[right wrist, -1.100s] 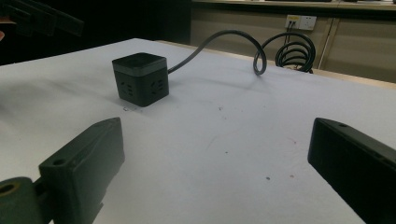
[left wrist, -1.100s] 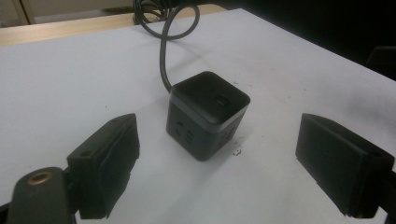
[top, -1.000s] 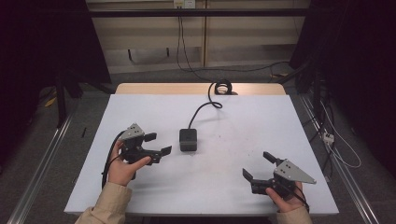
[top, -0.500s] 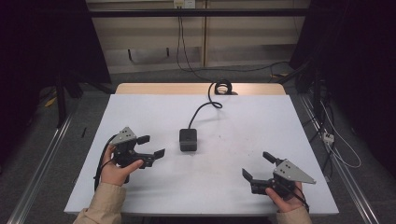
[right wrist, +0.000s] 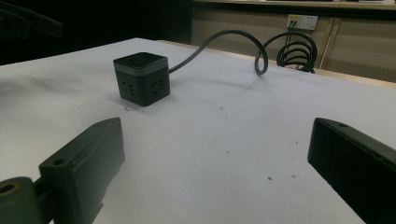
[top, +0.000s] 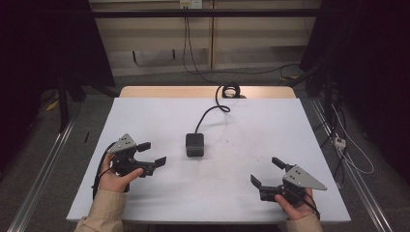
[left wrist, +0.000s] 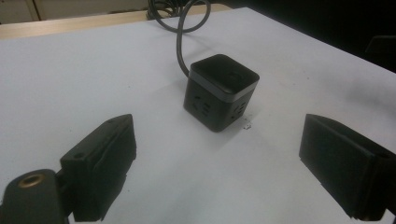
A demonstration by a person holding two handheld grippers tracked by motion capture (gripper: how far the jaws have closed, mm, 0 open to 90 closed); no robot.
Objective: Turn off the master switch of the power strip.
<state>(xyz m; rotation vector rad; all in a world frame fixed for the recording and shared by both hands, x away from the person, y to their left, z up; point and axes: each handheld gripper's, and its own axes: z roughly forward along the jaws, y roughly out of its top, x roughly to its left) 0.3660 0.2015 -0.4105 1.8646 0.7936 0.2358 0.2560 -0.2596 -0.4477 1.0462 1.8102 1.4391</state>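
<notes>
A black cube power socket (top: 194,144) stands near the middle of the white table (top: 251,140), its dark cable (top: 209,114) running back to a coil (top: 230,90) at the far edge. My left gripper (top: 152,154) is held at the left, open and empty, pointing toward the cube a short way off. In the left gripper view the cube (left wrist: 221,91) sits ahead between the spread jaws. My right gripper (top: 267,171) rests near the front right, open with nothing in it. The right gripper view has the cube (right wrist: 141,78) far ahead on the left.
The cable coil (right wrist: 296,52) lies on the wooden strip (top: 159,92) behind the white surface. A wall socket (right wrist: 301,21) sits on the back panel. Dark floor and metal rails (top: 43,164) flank the table; loose cables (top: 345,145) lie on the right floor.
My left gripper has drawn back to the left and slightly toward the front, away from the cube. The right gripper has stayed put.
</notes>
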